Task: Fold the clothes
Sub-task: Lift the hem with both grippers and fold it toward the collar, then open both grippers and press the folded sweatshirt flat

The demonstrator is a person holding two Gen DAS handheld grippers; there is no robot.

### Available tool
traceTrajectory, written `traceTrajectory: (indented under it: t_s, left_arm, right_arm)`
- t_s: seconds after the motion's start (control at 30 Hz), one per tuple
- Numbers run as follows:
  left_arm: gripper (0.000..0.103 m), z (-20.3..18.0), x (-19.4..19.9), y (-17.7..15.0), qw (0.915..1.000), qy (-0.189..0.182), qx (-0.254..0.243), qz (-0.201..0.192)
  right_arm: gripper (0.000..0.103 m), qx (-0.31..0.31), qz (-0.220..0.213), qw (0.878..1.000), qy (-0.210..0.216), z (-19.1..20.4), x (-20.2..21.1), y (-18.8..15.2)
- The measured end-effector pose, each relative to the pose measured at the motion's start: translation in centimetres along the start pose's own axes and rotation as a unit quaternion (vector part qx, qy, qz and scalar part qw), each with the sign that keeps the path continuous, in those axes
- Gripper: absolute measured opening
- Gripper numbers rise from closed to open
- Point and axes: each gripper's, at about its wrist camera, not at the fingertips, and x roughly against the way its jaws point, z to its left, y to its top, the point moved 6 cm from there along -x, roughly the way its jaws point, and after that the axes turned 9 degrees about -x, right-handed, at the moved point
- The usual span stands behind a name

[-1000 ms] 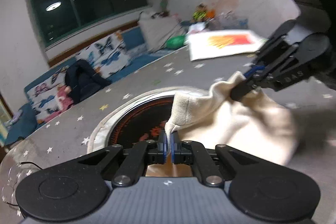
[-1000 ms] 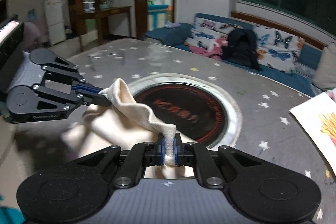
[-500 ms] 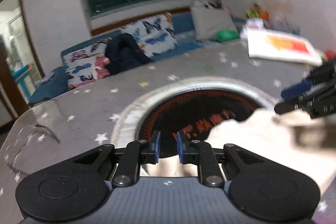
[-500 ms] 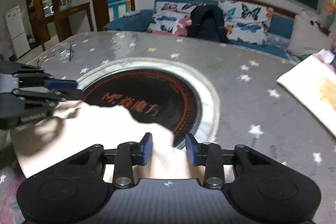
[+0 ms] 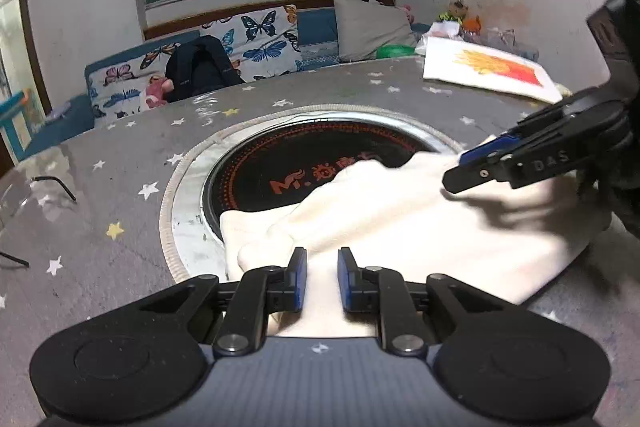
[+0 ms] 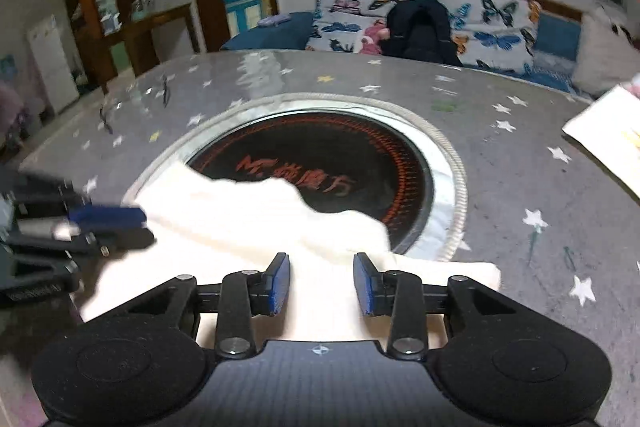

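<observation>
A grey, star-patterned table spreads ahead of both grippers, with a round black cooktop ringed in metal set into its middle, straight in front of the fingers. Beyond the table's far edge runs a butterfly-print sofa with a black backpack leaning on it.

The cream garment lies heaped on the table directly ahead of and beneath both grippers, its far edge draped over the near rim of the cooktop. In the right wrist view the same cloth spills from just ahead of the fingers out to the left.

A folded white shirt with an orange-red print rests on the table far ahead and to the right of the left gripper.

The left gripper has its blue-padded fingers spread apart above the cloth, gripping nothing. The right gripper is likewise spread wide over the garment with nothing pinched; seen from the left wrist camera, it reaches in from the right, hovering over the cloth.
</observation>
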Motion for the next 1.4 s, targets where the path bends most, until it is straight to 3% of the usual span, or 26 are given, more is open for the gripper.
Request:
traceTrajectory:
  t_s: [0.1, 0.37, 0.4, 0.43, 0.5, 0.53, 0.83, 1.1, 1.4]
  left_arm:
    - [0.021, 0.1, 0.6, 0.6, 0.9999, 0.000, 0.007, -0.013]
    - [0.026, 0.2, -1.9, -0.3, 0.9994, 0.011, 0.021, 0.023]
    - [0.026, 0.2, -1.6, -0.3, 0.9994, 0.011, 0.024, 0.022]
    - [0.028, 0.2, -1.4, -0.4, 0.9994, 0.012, 0.027, 0.020]
    - [0.031, 0.2, -0.7, -0.2, 0.9994, 0.016, 0.027, 0.013]
    - [0.031, 0.1, -0.5, -0.2, 0.9994, 0.017, 0.026, 0.010]
    - [0.038, -0.6, 1.3, 0.2, 0.9991, 0.021, 0.035, -0.006]
    - [0.043, -1.1, 2.7, 0.1, 0.9986, 0.029, 0.042, -0.012]
    - [0.052, -1.2, 4.3, 0.0, 0.9978, 0.040, 0.049, -0.019]
  right_arm:
    - [0.055, 0.010, -0.010, 1.000, -0.005, 0.1, 1.3, 0.1]
    - [0.056, 0.011, 0.004, 1.000, -0.012, -0.5, 1.9, -1.7]
    - [0.059, 0.007, 0.001, 1.000, -0.012, -0.5, 2.3, -1.6]
    - [0.064, 0.004, -0.003, 1.000, -0.010, -0.5, 2.8, -1.4]
    - [0.100, 0.006, -0.012, 1.000, 0.002, 0.0, 3.9, -1.2]
    - [0.103, 0.011, -0.016, 1.000, 0.003, 0.3, 4.4, -1.3]
    - [0.103, 0.008, -0.001, 1.000, -0.016, 1.9, 5.8, -3.0]
    - [0.103, 0.004, 0.049, 0.994, -0.101, 2.1, 4.9, -3.1]
    - [0.103, -0.024, 0.074, 0.991, -0.108, 3.0, 5.2, -2.2]
